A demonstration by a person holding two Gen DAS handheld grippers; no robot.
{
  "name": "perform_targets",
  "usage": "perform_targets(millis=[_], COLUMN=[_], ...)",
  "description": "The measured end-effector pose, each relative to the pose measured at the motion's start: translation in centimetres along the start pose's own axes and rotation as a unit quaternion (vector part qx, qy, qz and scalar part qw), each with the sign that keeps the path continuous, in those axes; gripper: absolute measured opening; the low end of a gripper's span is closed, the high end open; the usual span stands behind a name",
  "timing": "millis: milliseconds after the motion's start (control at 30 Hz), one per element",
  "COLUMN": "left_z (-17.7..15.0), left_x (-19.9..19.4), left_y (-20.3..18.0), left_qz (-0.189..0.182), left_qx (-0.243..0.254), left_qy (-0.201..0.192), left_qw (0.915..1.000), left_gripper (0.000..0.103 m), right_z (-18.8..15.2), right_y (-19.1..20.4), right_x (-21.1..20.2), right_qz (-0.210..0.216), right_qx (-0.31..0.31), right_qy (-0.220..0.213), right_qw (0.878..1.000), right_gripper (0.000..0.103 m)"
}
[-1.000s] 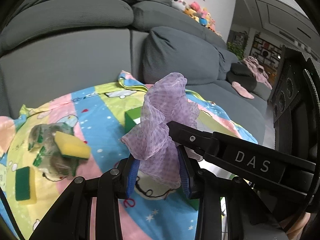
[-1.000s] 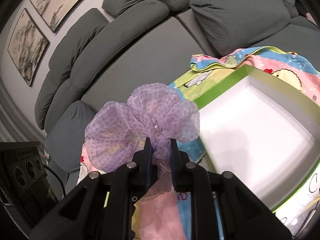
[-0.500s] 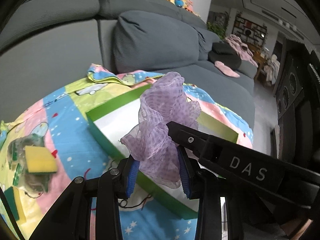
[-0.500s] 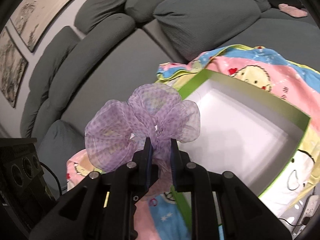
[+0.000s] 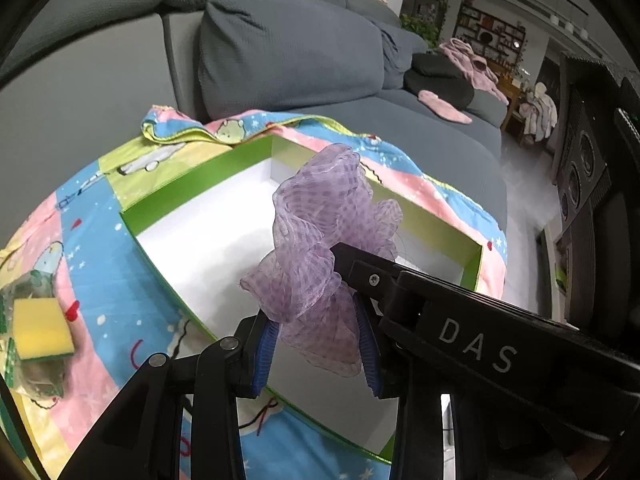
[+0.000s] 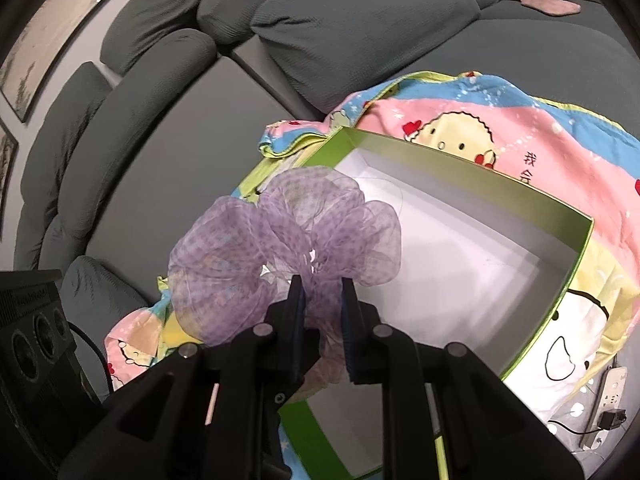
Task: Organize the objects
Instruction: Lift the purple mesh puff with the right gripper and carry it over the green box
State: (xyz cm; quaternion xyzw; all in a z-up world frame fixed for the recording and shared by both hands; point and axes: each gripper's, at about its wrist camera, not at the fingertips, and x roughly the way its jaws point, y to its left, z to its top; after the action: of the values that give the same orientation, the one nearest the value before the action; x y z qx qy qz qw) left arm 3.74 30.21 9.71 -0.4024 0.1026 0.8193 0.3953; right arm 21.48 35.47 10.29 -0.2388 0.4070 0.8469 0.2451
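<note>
Right gripper [image 6: 323, 300] pinched nearly closed on the base of a lilac sheer scrunchie [image 6: 280, 256], blue pads biting the gathered fabric; ruffles fan out above and left of the tips. Left gripper [image 5: 318, 344] sits parted around the same scrunchie [image 5: 324, 252]; lower ruffle hangs between its blue pads [image 5: 265, 344], but cannot tell whether the left fingers actually press the fabric or just bracket it; right gripper's arm crosses in front in the left wrist view. Scrunchie is airborne over the near-left part of the open green box [image 5: 168, 190], white inside, nothing in it that I can see; box rests on a cartoon-print blanket [image 5: 88, 264] spread on the grey sofa [image 5: 280, 48]. Yellow sponge [image 5: 42, 328] on crinkled clear packaging near the blanket's left edge, well apart from box.

Judgement: drop-off into box is the step in hand. Risks: thin fabric snagging on a pad or a finger screw at release, so it lifts back out; release too near the box's left wall, ruffle draped over the rim; the two grippers tugging against each other and stretching the scrunchie.
</note>
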Motion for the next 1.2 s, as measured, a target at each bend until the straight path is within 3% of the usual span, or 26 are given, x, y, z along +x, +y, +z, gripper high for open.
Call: perform_targets(millis=[367, 667, 800, 933, 1100, 1200], left_z=[-0.7, -1.1, -1.4, -1.7, -2.5, -2.8], left_x=[2.3, 2.3, 2.0, 1.5, 0.9, 0.5], left_y=[-0.1, 0.4, 0.9, 1.5, 1.6, 2.5], left_qz=[-0.009, -0.006, 0.021, 0.005, 0.02, 0.008], left_qx=[-0.012, -0.017, -0.022, -0.024, -0.01, -0.019], left_qy=[0.043, 0.051, 0.056, 0.048, 0.048, 0.047], left_qw=[0.999, 0.9985, 0.998, 0.9985, 0.9986, 0.9987], left_gripper=[0.038, 0.037, 0.037, 0.037, 0.037, 0.037], right_z=[-0.2, -0.2, -0.3, -0.4, -0.6, -0.8], right_y=[-1.4, -1.3, -0.9, -0.6, -0.1, 0.4], right_x=[1.5, 2.0, 2.1, 2.5, 2.9, 3.3], right_qz=[-0.032, -0.051, -0.056, -0.056, -0.052, -0.053], right_qx=[0.009, 0.001, -0.005, -0.012, -0.013, -0.02], right_qy=[0.019, 0.022, 0.024, 0.03, 0.042, 0.053], right_qw=[0.999, 0.998, 0.998, 0.998, 0.998, 0.997], right_gripper=[0.018, 0.018, 0.018, 0.019, 0.019, 0.02])
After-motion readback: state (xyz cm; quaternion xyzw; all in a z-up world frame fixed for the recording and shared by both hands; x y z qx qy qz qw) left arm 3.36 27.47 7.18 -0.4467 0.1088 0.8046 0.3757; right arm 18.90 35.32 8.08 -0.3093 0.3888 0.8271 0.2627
